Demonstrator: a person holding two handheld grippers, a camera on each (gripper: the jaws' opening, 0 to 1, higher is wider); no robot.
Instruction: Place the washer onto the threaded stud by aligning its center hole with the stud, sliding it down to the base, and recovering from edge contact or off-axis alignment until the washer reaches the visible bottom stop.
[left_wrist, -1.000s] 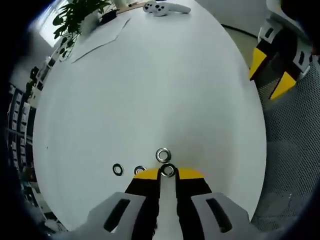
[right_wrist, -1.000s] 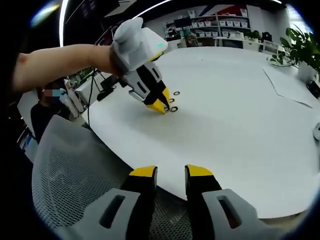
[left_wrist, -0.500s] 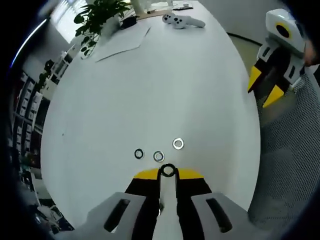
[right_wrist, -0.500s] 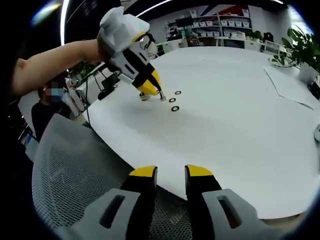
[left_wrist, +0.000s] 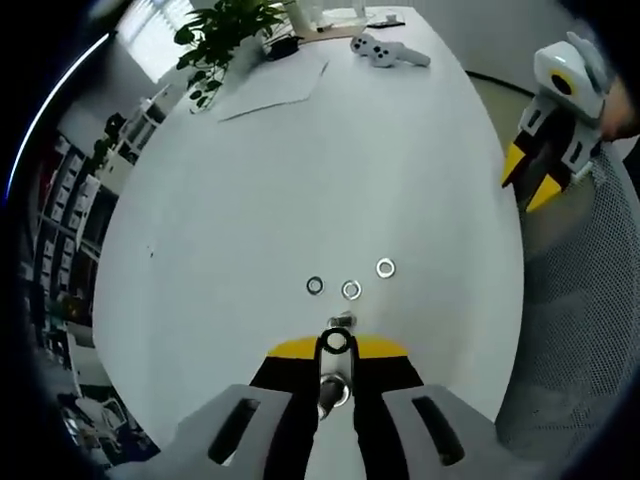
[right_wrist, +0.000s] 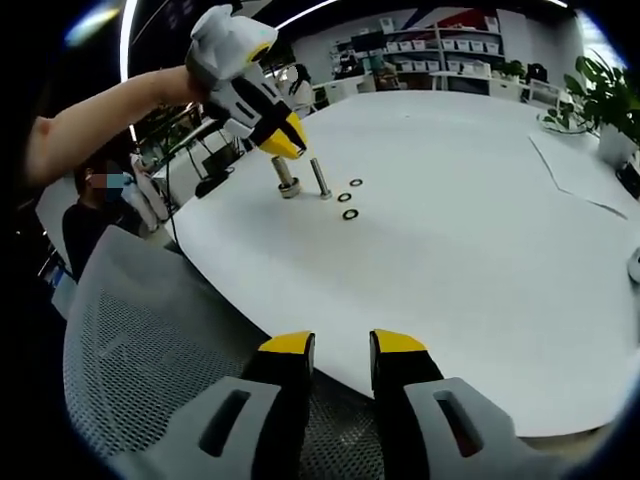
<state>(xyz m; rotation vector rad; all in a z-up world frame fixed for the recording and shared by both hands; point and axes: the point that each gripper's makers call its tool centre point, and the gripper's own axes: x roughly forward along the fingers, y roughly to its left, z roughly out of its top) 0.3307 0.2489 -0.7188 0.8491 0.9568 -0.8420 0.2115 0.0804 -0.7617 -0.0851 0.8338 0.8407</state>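
a washer (left_wrist: 336, 342) is pinched between the closed tips of the left gripper (left_wrist: 336, 347), raised over the white table (left_wrist: 300, 180), above a threaded stud (right_wrist: 321, 179) and a second stud (right_wrist: 285, 176). three loose washers (left_wrist: 351, 289) lie just beyond. the right gripper (right_wrist: 343, 345) is held apart, clamping nothing, over a mesh chair (right_wrist: 150, 350).

Shiny metal washer (left_wrist: 336, 342), matt table (left_wrist: 300, 170)

Both views share table (left_wrist: 300, 170), facing oppositely.
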